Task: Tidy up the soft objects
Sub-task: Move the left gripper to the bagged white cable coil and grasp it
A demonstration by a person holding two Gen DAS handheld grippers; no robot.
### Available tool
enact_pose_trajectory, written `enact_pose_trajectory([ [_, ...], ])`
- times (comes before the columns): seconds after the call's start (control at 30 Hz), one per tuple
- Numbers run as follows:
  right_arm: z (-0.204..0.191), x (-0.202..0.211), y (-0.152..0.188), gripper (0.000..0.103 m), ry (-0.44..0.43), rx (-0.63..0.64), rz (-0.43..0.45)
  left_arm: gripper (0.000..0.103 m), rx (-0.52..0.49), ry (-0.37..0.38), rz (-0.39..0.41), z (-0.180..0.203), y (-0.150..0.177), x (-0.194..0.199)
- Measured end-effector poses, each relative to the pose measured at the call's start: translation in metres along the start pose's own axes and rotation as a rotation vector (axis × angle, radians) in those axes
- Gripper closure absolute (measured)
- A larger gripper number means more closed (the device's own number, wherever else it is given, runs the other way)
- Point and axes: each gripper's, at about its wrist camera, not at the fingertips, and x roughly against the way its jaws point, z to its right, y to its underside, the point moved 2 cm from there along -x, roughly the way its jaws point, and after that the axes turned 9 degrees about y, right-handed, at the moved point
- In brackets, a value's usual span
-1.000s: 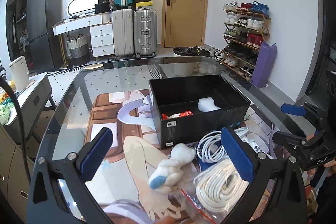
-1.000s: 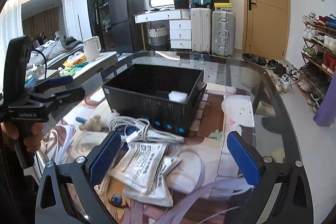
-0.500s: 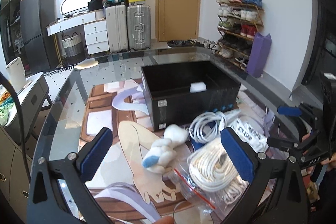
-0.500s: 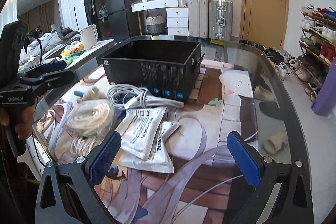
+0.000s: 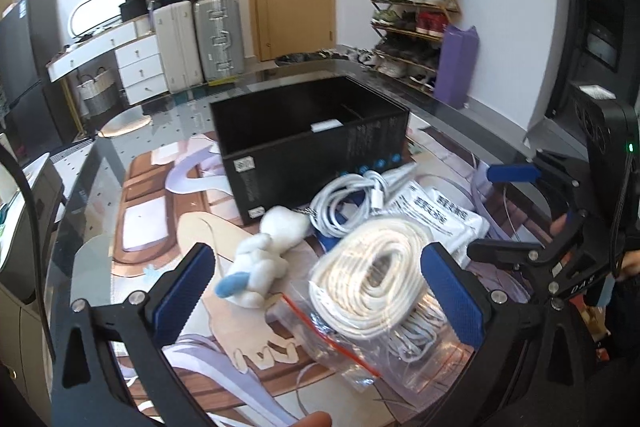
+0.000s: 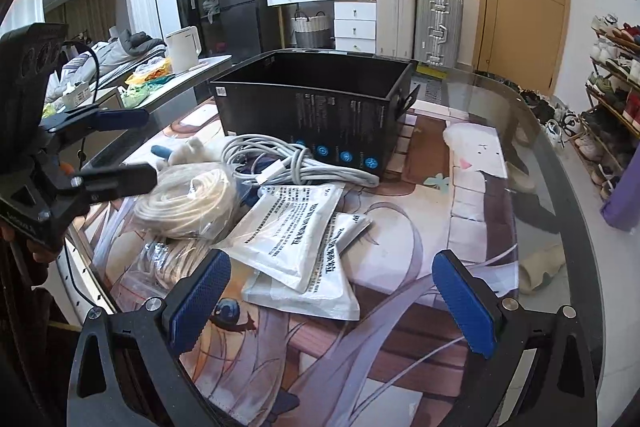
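A black box [image 5: 304, 143] stands on the glass table, also in the right wrist view [image 6: 312, 115]. In front of it lie a white plush toy with a blue tip [image 5: 260, 259], a coil of white cable [image 5: 348, 199], a bagged coil of white rope [image 5: 372, 275] and white printed pouches [image 6: 296, 231]. My left gripper [image 5: 316, 291] is open and empty, low over the plush and the rope. My right gripper [image 6: 328, 303] is open and empty over the pouches. Each gripper shows in the other's view: the right gripper [image 5: 516, 211], the left gripper [image 6: 120, 151].
The glass table [image 6: 532, 155] has a printed mat under it. A shoe rack [image 5: 412, 19] and a purple bag [image 5: 456, 67] stand at the right wall. Suitcases [image 5: 200, 39], a white dresser [image 5: 120, 67] and a side counter [image 6: 176, 75] stand beyond the table.
Both grippers have come lower and nearer the pile, so the box's inside is mostly hidden. The left view has swung right. Both stay open and empty.
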Motion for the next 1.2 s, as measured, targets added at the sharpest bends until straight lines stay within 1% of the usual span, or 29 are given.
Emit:
enact_pose_trajectory([
  [0.33, 0.002, -0.003, 0.002, 0.001, -0.004, -0.008, -0.012, 0.0, -0.058, 0.004, -0.074, 0.012, 0.007, -0.022],
  [0.57, 0.002, -0.005, 0.003, 0.001, -0.005, -0.005, -0.017, 0.0, -0.089, 0.022, -0.089, 0.017, 0.008, -0.022],
  [0.73, 0.001, -0.005, 0.003, 0.001, -0.005, -0.005, -0.016, 0.0, -0.082, 0.015, -0.092, 0.013, 0.006, -0.027],
  [0.87, 0.001, -0.005, 0.003, 0.001, -0.004, -0.005, -0.017, 0.001, -0.062, 0.036, -0.092, 0.009, 0.005, -0.029],
  [1.07, 0.001, -0.005, 0.003, 0.001, -0.003, -0.005, -0.017, 0.001, -0.084, 0.066, -0.088, 0.015, 0.005, -0.026],
  [1.13, 0.001, -0.005, 0.003, 0.001, -0.005, -0.005, -0.017, 0.004, -0.1, 0.06, -0.09, 0.017, 0.006, -0.027],
  [1.17, 0.001, -0.005, 0.003, 0.001, -0.005, -0.006, -0.017, 0.014, -0.103, 0.062, -0.092, 0.018, 0.007, -0.027],
  [1.2, 0.001, -0.005, 0.003, 0.001, -0.005, -0.005, -0.016, 0.021, -0.101, 0.071, -0.099, 0.018, 0.007, -0.028],
])
